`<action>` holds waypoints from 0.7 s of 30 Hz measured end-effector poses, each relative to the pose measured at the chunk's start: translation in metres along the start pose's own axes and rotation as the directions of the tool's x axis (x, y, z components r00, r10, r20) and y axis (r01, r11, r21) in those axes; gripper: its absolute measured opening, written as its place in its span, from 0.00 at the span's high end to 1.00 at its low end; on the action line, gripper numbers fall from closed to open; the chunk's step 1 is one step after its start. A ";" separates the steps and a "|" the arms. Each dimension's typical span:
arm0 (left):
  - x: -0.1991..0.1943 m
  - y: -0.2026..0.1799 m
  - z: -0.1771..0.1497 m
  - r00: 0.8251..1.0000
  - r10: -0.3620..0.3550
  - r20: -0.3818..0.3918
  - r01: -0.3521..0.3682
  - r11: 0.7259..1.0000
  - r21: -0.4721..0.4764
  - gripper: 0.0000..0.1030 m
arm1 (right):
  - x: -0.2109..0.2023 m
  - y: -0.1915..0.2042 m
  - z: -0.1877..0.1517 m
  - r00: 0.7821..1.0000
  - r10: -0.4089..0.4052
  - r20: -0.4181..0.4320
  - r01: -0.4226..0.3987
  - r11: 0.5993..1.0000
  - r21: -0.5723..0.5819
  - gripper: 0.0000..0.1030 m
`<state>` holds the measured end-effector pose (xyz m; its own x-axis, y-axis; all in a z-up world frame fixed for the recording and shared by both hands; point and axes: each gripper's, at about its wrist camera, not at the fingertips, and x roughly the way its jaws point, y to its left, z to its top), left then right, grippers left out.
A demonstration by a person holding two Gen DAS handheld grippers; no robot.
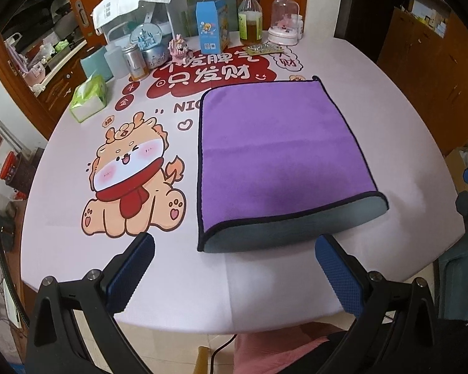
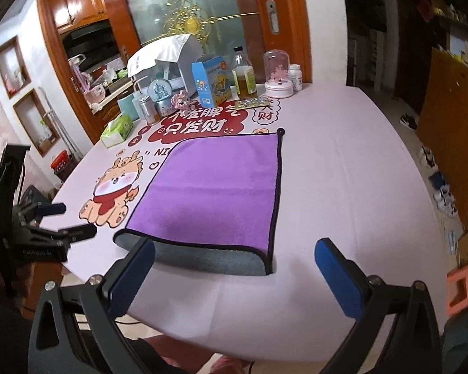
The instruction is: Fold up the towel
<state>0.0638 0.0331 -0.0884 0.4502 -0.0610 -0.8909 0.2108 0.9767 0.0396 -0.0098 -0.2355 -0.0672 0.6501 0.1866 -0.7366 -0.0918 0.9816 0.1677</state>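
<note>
Two grippers, both with blue-padded fingers spread wide and holding nothing. Left gripper (image 1: 234,249) hovers above the near counter edge, just short of the towel's near end; right gripper (image 2: 234,252) sits likewise, its left finger overlapping the towel's grey near corner in view, contact not determinable.

Purple microfibre towel with dark piping and grey underside (image 1: 280,155) lies folded flat on the pale pink counter (image 1: 405,124), purple layer short of the near end, so a grey strip shows there. Small hanging loop at far right corner.

Open room: bare counter right of the towel and in front of it. Left side carries only the flat printed cartoon dragon (image 1: 134,180).

Obstacles cluster along the far edge, well apart from the towel: green tissue pack (image 1: 89,98), blue carton (image 1: 212,26), bottle of yellow liquid (image 1: 250,17), glass dome ornament (image 1: 284,21), snow globe (image 1: 149,43).

Towel covers part of the printed lettering; layer count not discernible.
</note>
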 end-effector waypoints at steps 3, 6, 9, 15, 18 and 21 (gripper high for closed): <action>0.012 0.006 0.002 1.000 -0.008 -0.003 0.008 1.000 0.024 0.01 | 0.012 -0.001 -0.005 1.000 0.000 0.006 0.001 0.999 -0.034 0.01; 0.022 0.011 0.004 1.000 -0.018 0.005 0.018 0.998 0.054 0.01 | 0.025 -0.003 -0.009 1.000 0.000 0.004 0.000 0.999 -0.048 0.01; 0.033 0.015 0.006 1.000 -0.027 0.011 0.026 0.997 0.078 0.01 | 0.039 -0.006 -0.014 1.000 0.002 0.005 -0.002 0.999 -0.050 0.01; 0.060 0.023 0.008 0.998 -0.060 -0.001 0.059 0.992 0.108 0.01 | 0.065 -0.011 -0.019 1.000 0.016 -0.014 -0.017 0.998 -0.056 0.05; 0.076 0.026 0.009 0.997 -0.079 -0.014 0.081 0.989 0.124 0.01 | 0.078 -0.011 -0.021 0.999 0.026 -0.029 -0.027 0.998 -0.058 0.06; 0.090 0.029 0.010 0.996 -0.081 -0.034 0.085 0.987 0.134 0.01 | 0.090 -0.011 -0.024 0.998 0.039 -0.049 -0.043 0.997 -0.064 0.07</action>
<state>0.1191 0.0535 -0.1627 0.4018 -0.1326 -0.9061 0.3623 0.9317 0.0244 0.0312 -0.2282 -0.1509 0.6079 0.2270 -0.7609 -0.1675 0.9734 0.1566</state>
